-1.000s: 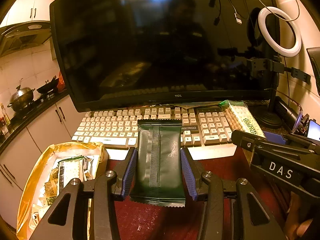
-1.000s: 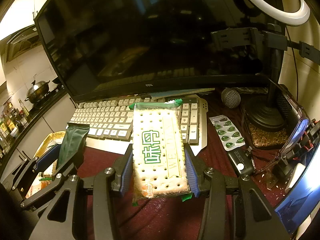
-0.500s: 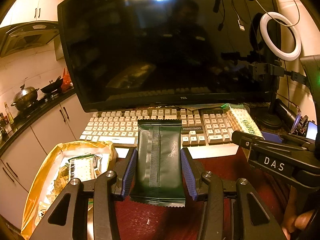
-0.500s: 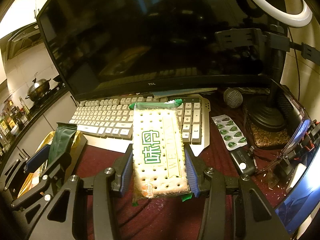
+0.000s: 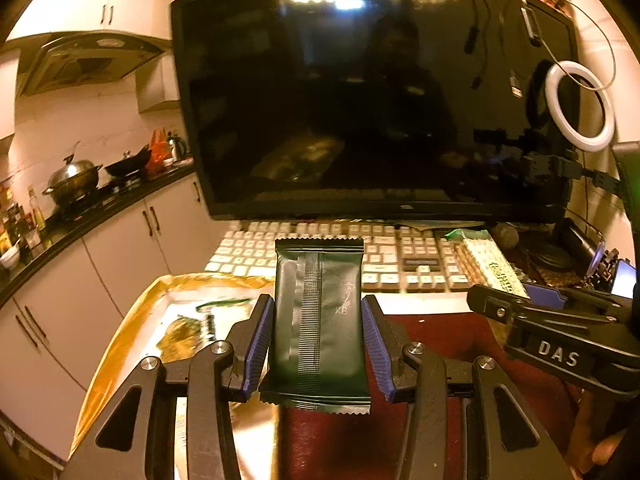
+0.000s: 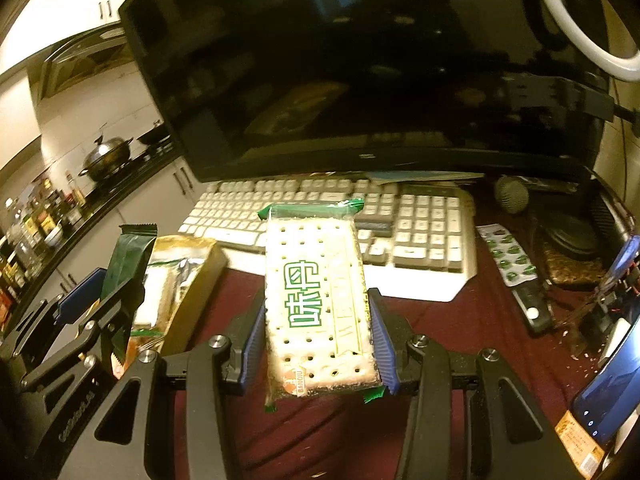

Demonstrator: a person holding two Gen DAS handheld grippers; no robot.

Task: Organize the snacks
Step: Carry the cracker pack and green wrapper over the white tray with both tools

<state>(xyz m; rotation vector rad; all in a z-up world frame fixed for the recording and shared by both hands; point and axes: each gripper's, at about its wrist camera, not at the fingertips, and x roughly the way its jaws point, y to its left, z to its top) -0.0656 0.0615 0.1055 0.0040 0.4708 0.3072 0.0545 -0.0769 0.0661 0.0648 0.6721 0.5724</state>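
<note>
My left gripper (image 5: 318, 334) is shut on a dark green snack packet (image 5: 318, 320), held flat above the table beside the gold box (image 5: 132, 332). Its blue pads (image 5: 258, 340) press both long edges of the packet. My right gripper (image 6: 318, 334) is shut on a clear cracker pack with green lettering (image 6: 318, 300), held over the dark red tablecloth (image 6: 460, 320). In the right wrist view the left gripper (image 6: 102, 300) and its green packet (image 6: 128, 264) hang over the gold box (image 6: 192, 276), which holds several snack packs. In the left wrist view the cracker pack (image 5: 486, 262) shows at right.
A white keyboard (image 6: 420, 224) lies in front of a large dark monitor (image 5: 380, 100). A ring light (image 5: 578, 106), a microphone (image 6: 512, 194), a blister pack of pills (image 6: 508, 254) and a phone (image 6: 608, 392) crowd the right side. Kitchen counter with a pot (image 5: 74, 184) lies far left.
Both grippers have moved left with their packs still held. The gold box has come closer to the middle of both views, and the left gripper now hangs over it.
</note>
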